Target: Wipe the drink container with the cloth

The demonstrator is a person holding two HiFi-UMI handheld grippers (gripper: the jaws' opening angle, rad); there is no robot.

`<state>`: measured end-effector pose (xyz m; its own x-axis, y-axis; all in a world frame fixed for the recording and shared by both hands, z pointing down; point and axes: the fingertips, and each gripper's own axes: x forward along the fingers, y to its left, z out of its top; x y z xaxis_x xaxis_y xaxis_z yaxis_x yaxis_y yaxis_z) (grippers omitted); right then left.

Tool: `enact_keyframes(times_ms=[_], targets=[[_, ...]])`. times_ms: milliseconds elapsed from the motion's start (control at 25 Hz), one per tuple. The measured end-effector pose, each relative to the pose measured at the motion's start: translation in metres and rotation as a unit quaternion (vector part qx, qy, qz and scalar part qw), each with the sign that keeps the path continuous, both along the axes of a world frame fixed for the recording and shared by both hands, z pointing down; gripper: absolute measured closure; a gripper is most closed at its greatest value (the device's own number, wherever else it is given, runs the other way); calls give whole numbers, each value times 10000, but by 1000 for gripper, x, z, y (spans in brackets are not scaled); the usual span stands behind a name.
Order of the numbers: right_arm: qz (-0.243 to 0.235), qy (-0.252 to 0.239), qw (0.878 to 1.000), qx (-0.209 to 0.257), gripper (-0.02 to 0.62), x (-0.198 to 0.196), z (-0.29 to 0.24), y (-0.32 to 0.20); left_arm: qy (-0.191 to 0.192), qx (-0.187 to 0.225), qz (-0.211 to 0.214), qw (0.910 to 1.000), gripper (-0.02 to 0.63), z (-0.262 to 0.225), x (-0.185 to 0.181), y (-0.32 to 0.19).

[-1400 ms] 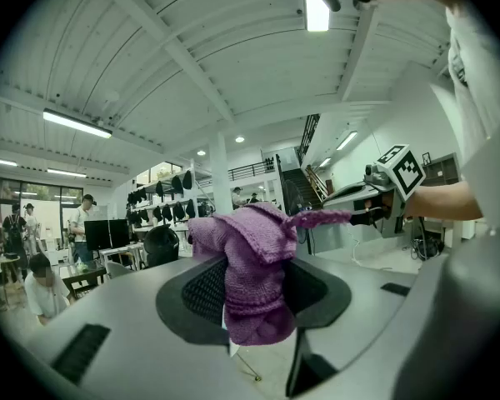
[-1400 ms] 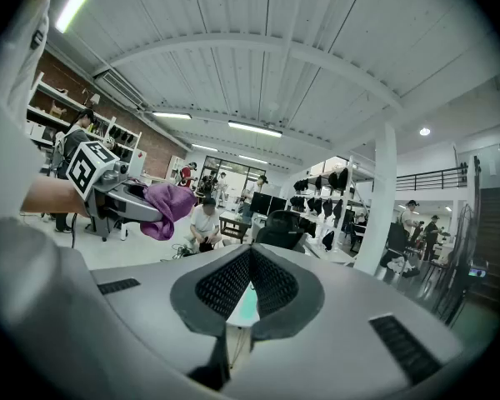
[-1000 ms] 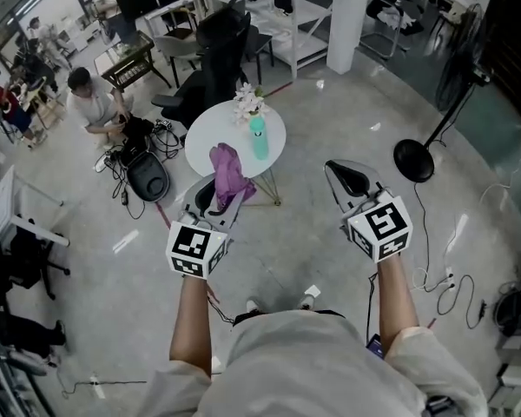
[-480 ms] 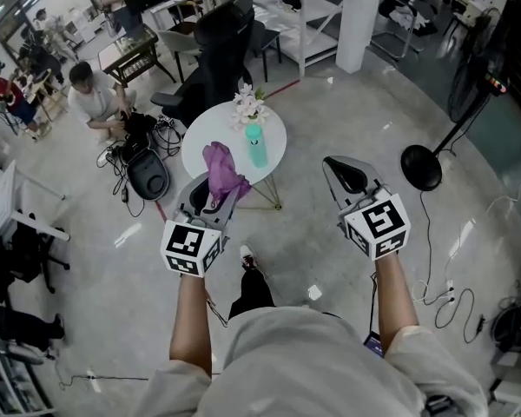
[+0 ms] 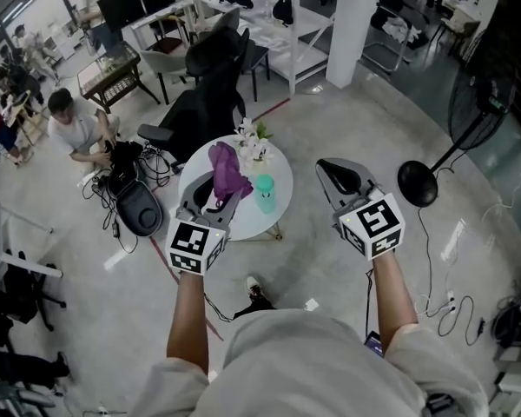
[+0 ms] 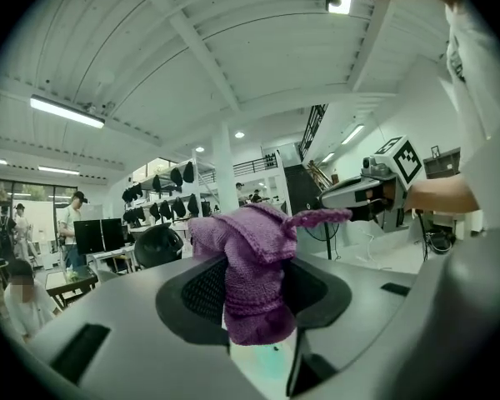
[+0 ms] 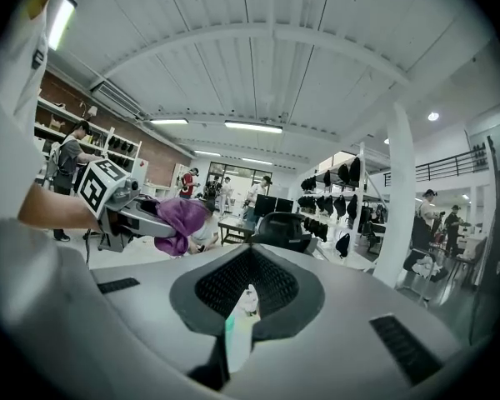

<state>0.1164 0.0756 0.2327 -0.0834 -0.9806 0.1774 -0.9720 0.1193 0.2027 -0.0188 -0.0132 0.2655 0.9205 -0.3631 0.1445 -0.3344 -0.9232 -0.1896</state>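
Observation:
A pale green drink bottle [image 5: 266, 194] stands on a small round white table [image 5: 241, 218], beside a bunch of white flowers [image 5: 253, 137]. My left gripper [image 5: 208, 200] is shut on a purple knitted cloth [image 5: 226, 174], held in the air above the table's near left part. In the left gripper view the cloth [image 6: 250, 273] bulges out between the jaws. My right gripper [image 5: 335, 172] hovers to the right of the table, shut and empty. Below its closed tips in the right gripper view, the bottle [image 7: 238, 336] shows through a slit.
A black office chair [image 5: 210, 68] stands just behind the table. A person [image 5: 69, 129] sits on the floor at the left beside bags and cables [image 5: 135, 200]. A standing fan [image 5: 458, 115] and floor cables [image 5: 451, 294] are at the right, a white pillar [image 5: 352, 24] beyond.
I have walked toward the table, so it and the bottle now lie right under my grippers. Both grippers travelled forward together. The cloth stays in the left gripper.

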Motion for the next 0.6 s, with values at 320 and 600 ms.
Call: enact_keyframes(times_ms=[320, 600], targets=[[-53, -66, 9995, -302, 577, -3, 21, -97, -102, -127, 248, 9996, 422, 16, 13, -94], [-479, -219, 9942, -935, 513, -16, 73, -132, -382, -417, 272, 9980, 422, 59, 20, -122]])
